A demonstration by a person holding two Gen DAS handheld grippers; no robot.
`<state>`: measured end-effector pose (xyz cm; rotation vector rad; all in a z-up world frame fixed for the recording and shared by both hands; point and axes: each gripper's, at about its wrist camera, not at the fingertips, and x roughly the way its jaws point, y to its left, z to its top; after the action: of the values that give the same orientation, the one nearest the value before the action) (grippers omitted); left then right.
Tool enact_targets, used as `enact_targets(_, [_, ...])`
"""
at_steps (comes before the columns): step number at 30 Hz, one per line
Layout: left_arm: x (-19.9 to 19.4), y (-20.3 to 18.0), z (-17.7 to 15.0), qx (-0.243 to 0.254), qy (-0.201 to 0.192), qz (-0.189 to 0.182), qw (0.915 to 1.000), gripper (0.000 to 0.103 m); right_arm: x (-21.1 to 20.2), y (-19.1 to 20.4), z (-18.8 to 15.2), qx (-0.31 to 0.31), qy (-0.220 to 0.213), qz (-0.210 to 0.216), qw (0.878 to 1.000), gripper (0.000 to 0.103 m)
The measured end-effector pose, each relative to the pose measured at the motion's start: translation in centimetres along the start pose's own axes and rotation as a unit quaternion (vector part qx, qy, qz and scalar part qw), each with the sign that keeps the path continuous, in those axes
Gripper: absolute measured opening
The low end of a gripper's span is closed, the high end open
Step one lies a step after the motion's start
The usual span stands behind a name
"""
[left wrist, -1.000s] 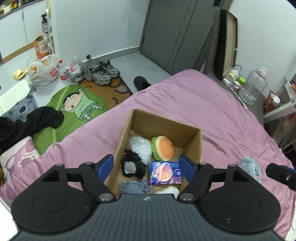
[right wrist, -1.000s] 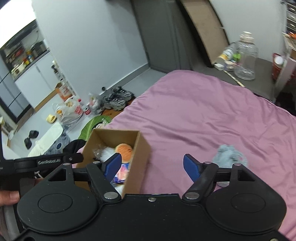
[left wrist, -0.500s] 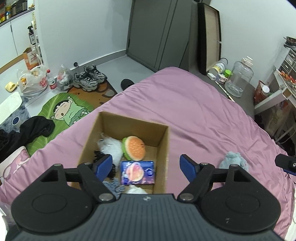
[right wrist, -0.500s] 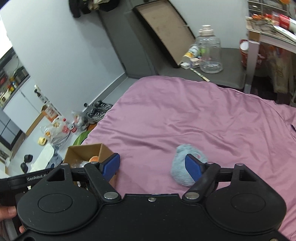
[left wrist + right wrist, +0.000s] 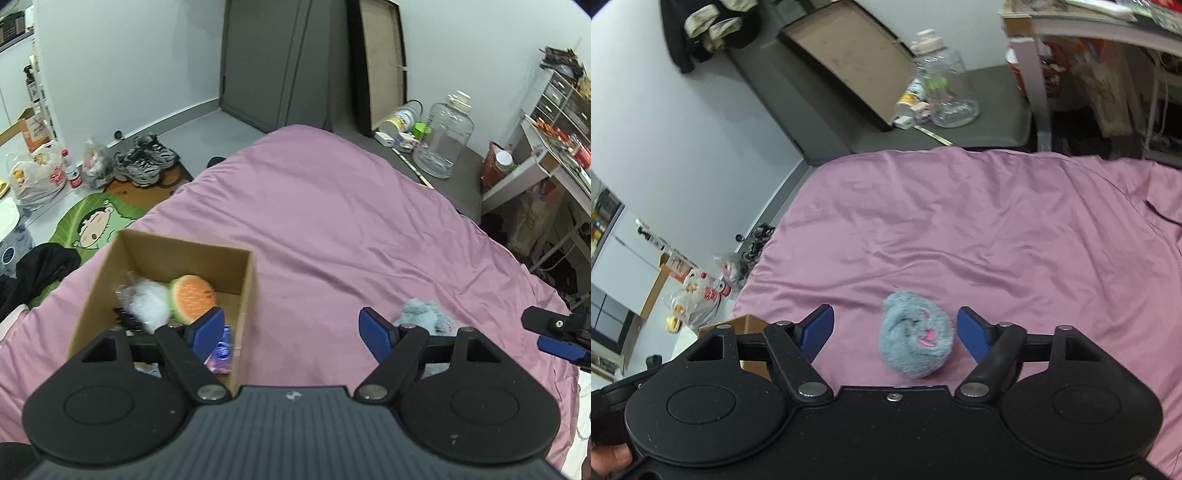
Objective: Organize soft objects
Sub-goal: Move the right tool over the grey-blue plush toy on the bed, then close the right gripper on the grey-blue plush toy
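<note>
**Hovering over a fluffy toy on the pink bed**

Hovering low over the bed, the right gripper (image 5: 895, 328) frames a round, fluffy grey-blue plush toy with pink markings (image 5: 916, 338) between its two blue-padded fingers (image 5: 973, 334). Its jaws have just been closing, yet they stand fairly wide, and a gap of sheet shows on either side of the toy, so neither pad presses on it. The toy lies on the smooth mauve-pink bedsheet (image 5: 979, 229), well apart from everything else on the bed.

The left gripper (image 5: 291, 328) is also spread wide, with nothing between its fingers (image 5: 375, 332) but bare sheet. Its left finger overlaps, in the picture, the near right corner of an open brown cardboard box (image 5: 249, 291) that sits on the bed toward the left edge. Inside the box lie a soft burger-shaped toy with an orange bun and green rim (image 5: 192, 293), a white fluffy bundle in clear wrap (image 5: 147, 304) just beside it, a dark bristly object (image 5: 123, 319) partly hidden, and a small purple-blue printed packet (image 5: 221, 354) against the right wall. In the left wrist view the same grey-blue toy appears just past the right finger, with the tip of the right gripper at the far right edge.

On the floor beyond the bed are a green cartoon-print mat (image 5: 92, 225), a pair of grey trainers (image 5: 146, 162) and a white plastic bag (image 5: 33, 177). A large clear glass jar (image 5: 445, 140) stands on a dark ledge at the bed's far side.
</note>
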<state>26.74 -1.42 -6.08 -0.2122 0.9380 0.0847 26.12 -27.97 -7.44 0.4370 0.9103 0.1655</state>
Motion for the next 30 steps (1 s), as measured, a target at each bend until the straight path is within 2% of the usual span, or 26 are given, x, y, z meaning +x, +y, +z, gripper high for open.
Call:
enact_targets(6, [1.7,-2.9,-0.3,0.012,0.004,-0.009,0.9999,0.078,1.9,-2.8,0.2,0.031,0.018,0.000,0.999,0.059])
enact_targets(13, [3.8,-5.7,-0.5,0.019,0.010,-0.016,0.9996,0.078,4.0,-4.2,0.3,0.037,0.044,0.017,0.998,0.049])
enact_targets(17, [5.1,-7.1,-0.9,0.011,0.022,-0.033,0.9992,0.075,5.7,-5.0,0.2,0.044,0.065,0.026,0.997,0.044])
enact_targets(19, [5.7,-7.8,-1.2,0.009,0.027,-0.037,0.9989,0.072,6.4,-5.3,0.2,0.046,0.074,0.033,0.996,0.041])
enact_targets(27, [8.5,-9.6,-2.4,-0.007,0.058,-0.044,0.9973,0.049,8.6,-6.4,0.2,0.061,0.099,0.053,0.992,0.039])
enact_targets(30, [9.4,-9.8,-2.6,-0.017,0.068,-0.047,0.9964,0.044,9.4,-6.6,0.2,0.063,0.107,0.061,0.990,0.037])
